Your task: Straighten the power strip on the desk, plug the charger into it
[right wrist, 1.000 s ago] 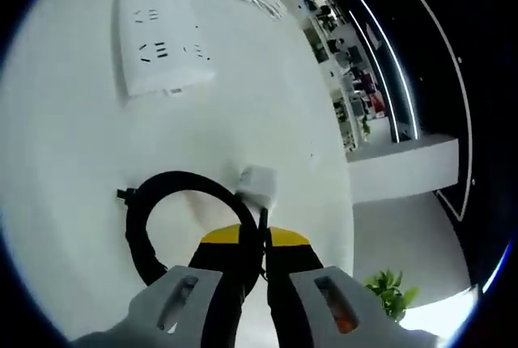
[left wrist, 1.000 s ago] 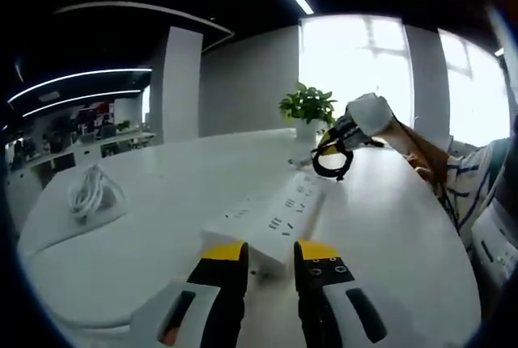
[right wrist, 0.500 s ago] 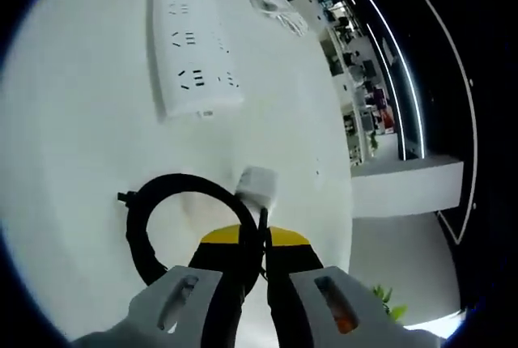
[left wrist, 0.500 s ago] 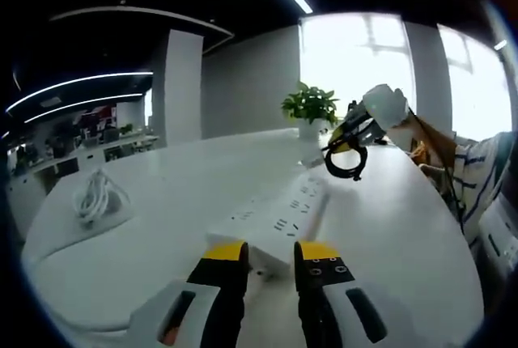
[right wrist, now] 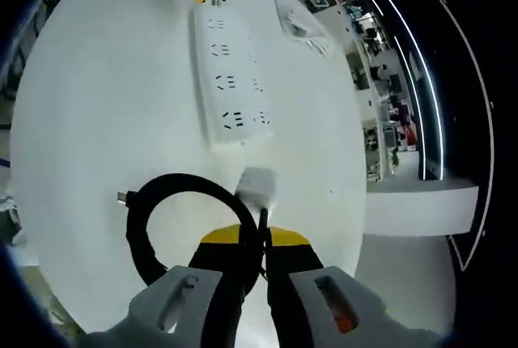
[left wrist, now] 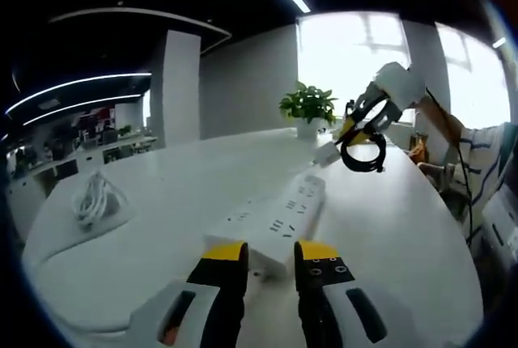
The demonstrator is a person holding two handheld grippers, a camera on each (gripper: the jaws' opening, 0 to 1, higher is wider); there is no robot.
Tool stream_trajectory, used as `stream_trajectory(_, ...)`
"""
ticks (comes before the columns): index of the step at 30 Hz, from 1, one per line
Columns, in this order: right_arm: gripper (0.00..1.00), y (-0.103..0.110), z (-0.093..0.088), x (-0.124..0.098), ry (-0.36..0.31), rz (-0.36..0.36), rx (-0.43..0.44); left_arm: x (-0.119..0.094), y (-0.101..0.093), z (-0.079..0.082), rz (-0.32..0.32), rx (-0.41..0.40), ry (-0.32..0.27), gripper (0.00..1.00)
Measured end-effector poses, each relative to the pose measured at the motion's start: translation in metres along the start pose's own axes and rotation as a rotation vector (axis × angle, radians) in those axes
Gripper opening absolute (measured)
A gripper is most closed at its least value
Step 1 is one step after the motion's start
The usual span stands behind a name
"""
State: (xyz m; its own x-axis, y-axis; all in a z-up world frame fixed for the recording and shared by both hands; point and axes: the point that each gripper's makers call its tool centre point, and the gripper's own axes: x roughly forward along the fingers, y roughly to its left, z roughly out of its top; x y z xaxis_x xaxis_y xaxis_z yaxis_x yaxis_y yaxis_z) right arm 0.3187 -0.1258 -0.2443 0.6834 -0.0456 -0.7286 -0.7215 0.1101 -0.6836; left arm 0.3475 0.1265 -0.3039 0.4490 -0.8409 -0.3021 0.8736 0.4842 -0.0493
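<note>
The power strip [left wrist: 273, 220] lies flat on the white desk [left wrist: 162, 202], a long white bar whose long axis in the left gripper view runs from about 7 o'clock, just ahead of the left gripper [left wrist: 270, 252], up toward 1 o'clock. Its socket face is turned upward. In the right gripper view the same strip [right wrist: 229, 76] runs nearly straight from 12 o'clock down toward the middle of the view, its near end stopping short of the charger [right wrist: 257, 185].

The left gripper's yellow-tipped jaws stand a little apart with the strip's near end right at them; whether they touch it cannot be told. That gripper appears again at 12 o'clock in the right gripper view, at the strip's far end.

The charger is a small white block held above the desk by the right gripper [right wrist: 252, 236], whose jaws are clamped on the black cable [right wrist: 150, 231] just behind the block. The cable curls in a loop to the 9 o'clock side of the jaws, ending in a small plug. In the left gripper view the right gripper [left wrist: 358, 125] hangs in the air at about 1 o'clock, above and beyond the strip's far end, with the cable loop dangling below it and the charger [left wrist: 325, 154] pointing down toward the strip.

A coiled white cord [left wrist: 91, 197] rests on the desk at 9 o'clock, well apart from the strip. A potted plant [left wrist: 307, 108] stands at the desk's far edge, at 12 o'clock.
</note>
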Motion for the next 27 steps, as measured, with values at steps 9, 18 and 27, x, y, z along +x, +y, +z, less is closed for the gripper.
stream_trajectory(9,0.07,0.0,0.023,-0.011,-0.014,0.028,-0.041,0.001,-0.003,0.001,-0.008,0.001,0.0,0.23)
stream_trajectory(18,0.07,0.004,0.043,-0.011,-0.027,0.064,-0.085,0.0,-0.006,0.001,-0.013,0.002,-0.003,0.23)
stream_trajectory(27,0.08,0.008,0.052,-0.001,-0.01,0.11,-0.129,0.0,-0.007,0.003,-0.016,0.005,-0.006,0.23)
